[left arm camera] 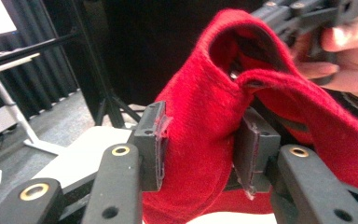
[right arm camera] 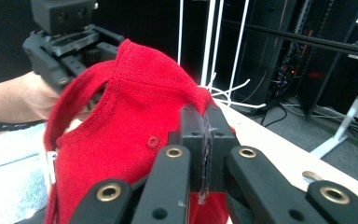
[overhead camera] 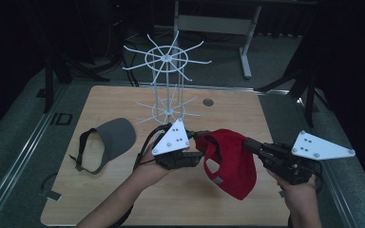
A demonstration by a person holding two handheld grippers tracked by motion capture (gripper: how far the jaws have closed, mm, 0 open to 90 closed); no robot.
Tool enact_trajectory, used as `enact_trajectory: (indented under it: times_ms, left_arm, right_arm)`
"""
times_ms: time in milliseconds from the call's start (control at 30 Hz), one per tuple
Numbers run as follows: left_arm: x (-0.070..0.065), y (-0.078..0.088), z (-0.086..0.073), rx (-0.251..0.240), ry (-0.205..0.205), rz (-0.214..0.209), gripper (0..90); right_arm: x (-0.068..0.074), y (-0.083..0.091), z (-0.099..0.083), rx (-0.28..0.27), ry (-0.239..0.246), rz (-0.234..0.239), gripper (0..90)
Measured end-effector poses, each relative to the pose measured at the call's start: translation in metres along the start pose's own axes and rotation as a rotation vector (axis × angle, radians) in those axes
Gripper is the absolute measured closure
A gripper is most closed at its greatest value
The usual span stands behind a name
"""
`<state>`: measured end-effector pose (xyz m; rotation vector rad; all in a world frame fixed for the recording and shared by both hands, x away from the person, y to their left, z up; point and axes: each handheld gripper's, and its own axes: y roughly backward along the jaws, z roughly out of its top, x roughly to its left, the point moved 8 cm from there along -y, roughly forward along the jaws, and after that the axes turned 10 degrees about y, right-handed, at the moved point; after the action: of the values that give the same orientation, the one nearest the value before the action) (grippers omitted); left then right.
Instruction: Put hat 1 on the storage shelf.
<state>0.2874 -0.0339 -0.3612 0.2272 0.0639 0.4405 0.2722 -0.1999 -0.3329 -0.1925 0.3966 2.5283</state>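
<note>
A red cap (overhead camera: 230, 164) hangs in the air over the wooden table (overhead camera: 123, 204), between the two grippers. My left gripper (overhead camera: 200, 138) comes at it from the left. In the left gripper view the cap's (left arm camera: 205, 116) folded cloth lies between the jaws of my left gripper (left arm camera: 200, 144), which stand apart and rest loosely against it. My right gripper (overhead camera: 247, 142) holds the cap's right side. In the right gripper view, my right gripper (right arm camera: 204, 130) has its pads pinched together on a thin edge of the cap (right arm camera: 135, 130).
A grey visor (overhead camera: 109, 140) lies on the table at the left. A white wire rack (overhead camera: 167, 80) with spoked arms stands at the back middle. A round grommet (overhead camera: 208, 102) sits near the far edge. A white desk frame (overhead camera: 244, 52) stands beyond the table.
</note>
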Motion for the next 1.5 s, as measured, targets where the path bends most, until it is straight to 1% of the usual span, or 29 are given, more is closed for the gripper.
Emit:
enact_trajectory:
  times_ms: [67, 133, 167, 300, 333, 400, 433, 500, 533, 600, 667, 700, 767, 833, 867, 900, 1000, 1067, 1100, 1133, 1200, 1267, 1300, 1333, 1400, 1433, 1467, 1500]
  left_arm:
    - [-0.002, 0.003, -0.002, -0.009, 0.000, -0.006, 56.9]
    - [-0.002, 0.006, -0.003, -0.017, 0.004, -0.004, 54.9]
    - [-0.002, 0.007, -0.004, -0.024, 0.008, -0.001, 54.1]
    - [-0.002, 0.012, -0.007, -0.026, -0.004, 0.019, 51.5]
    - [-0.002, 0.014, -0.007, -0.028, -0.006, 0.014, 50.7]
    - [-0.002, 0.016, -0.008, -0.029, -0.005, 0.027, 50.1]
    - [-0.001, 0.018, -0.009, -0.029, -0.002, 0.024, 49.8]
    - [0.001, 0.020, -0.010, -0.035, 0.006, 0.039, 49.7]
    - [0.002, 0.021, -0.010, -0.040, 0.012, 0.035, 49.7]
    - [0.005, 0.025, -0.012, -0.044, 0.019, 0.053, 49.7]
    - [0.011, 0.028, -0.013, -0.053, 0.042, 0.069, 50.8]
    - [0.015, 0.030, -0.015, -0.055, 0.051, 0.089, 50.9]
    - [0.020, 0.033, -0.016, -0.064, 0.076, 0.097, 50.9]
    - [0.023, 0.035, -0.018, -0.066, 0.083, 0.108, 50.9]
    - [0.024, 0.036, -0.019, -0.067, 0.083, 0.110, 50.9]
    - [0.025, 0.037, -0.020, -0.064, 0.080, 0.121, 50.9]
    - [0.025, 0.041, -0.026, -0.064, 0.079, 0.131, 50.5]
    - [0.024, 0.043, -0.032, -0.061, 0.081, 0.137, 47.0]
    - [0.025, 0.044, -0.035, -0.056, 0.085, 0.137, 46.8]
    - [0.025, 0.045, -0.038, -0.054, 0.086, 0.143, 46.4]
    - [0.027, 0.048, -0.046, -0.048, 0.100, 0.142, 44.0]
    - [0.028, 0.050, -0.055, -0.042, 0.112, 0.140, 42.0]
    - [0.029, 0.051, -0.060, -0.033, 0.117, 0.148, 40.8]
    - [0.029, 0.053, -0.065, -0.032, 0.123, 0.145, 39.9]
    - [0.031, 0.055, -0.075, -0.030, 0.139, 0.156, 36.8]
    - [0.032, 0.056, -0.080, -0.032, 0.152, 0.147, 34.4]
    - [0.033, 0.058, -0.084, -0.030, 0.159, 0.152, 32.2]
    - [0.035, 0.059, -0.089, -0.025, 0.169, 0.170, 29.1]
  right_arm:
    - [0.000, -0.001, 0.001, 0.003, 0.000, 0.000, 88.9]
    - [0.000, -0.001, 0.001, 0.005, 0.000, 0.003, 88.9]
    - [0.000, -0.001, 0.001, 0.005, -0.002, -0.004, 88.9]
    - [0.001, -0.003, 0.001, 0.009, -0.001, 0.002, 88.9]
    - [0.001, -0.003, 0.001, 0.009, -0.001, 0.001, 88.9]
    - [0.001, -0.003, 0.002, 0.006, -0.001, 0.005, 88.9]
    - [0.001, -0.003, 0.002, 0.007, -0.001, 0.002, 88.9]
    - [0.002, -0.003, 0.003, 0.005, -0.002, 0.009, 88.9]
    - [0.002, -0.002, 0.003, 0.006, -0.003, 0.005, 88.9]
    - [0.001, 0.000, 0.004, 0.000, -0.005, 0.003, 88.9]
    - [0.000, 0.003, 0.005, -0.009, -0.010, 0.004, 88.9]
    - [-0.001, 0.004, 0.006, -0.014, -0.012, 0.001, 88.9]
    - [-0.002, 0.008, 0.008, -0.019, -0.010, -0.004, 88.9]
    - [-0.006, 0.010, 0.009, -0.015, -0.009, -0.034, 88.9]
    - [-0.007, 0.011, 0.009, -0.014, -0.012, -0.036, 88.9]
    - [-0.010, 0.012, 0.009, -0.017, -0.020, -0.043, 88.9]
    - [-0.017, 0.014, 0.011, -0.017, -0.025, -0.069, 88.9]
    - [-0.022, 0.015, 0.014, -0.020, -0.026, -0.088, 88.9]
    - [-0.026, 0.016, 0.015, -0.021, -0.029, -0.102, 88.9]
    - [-0.028, 0.017, 0.017, -0.027, -0.034, -0.105, 88.9]
    - [-0.035, 0.018, 0.022, -0.032, -0.036, -0.124, 88.9]
    - [-0.040, 0.018, 0.027, -0.039, -0.039, -0.133, 88.9]
    - [-0.044, 0.018, 0.029, -0.039, -0.038, -0.149, 88.9]
    - [-0.047, 0.018, 0.032, -0.038, -0.034, -0.162, 88.9]
    - [-0.055, 0.017, 0.037, -0.041, -0.040, -0.178, 88.9]
    - [-0.059, 0.017, 0.039, -0.040, -0.038, -0.189, 88.8]
    - [-0.062, 0.016, 0.042, -0.037, -0.037, -0.194, 88.9]
    - [-0.065, 0.015, 0.044, -0.039, -0.040, -0.200, 88.9]
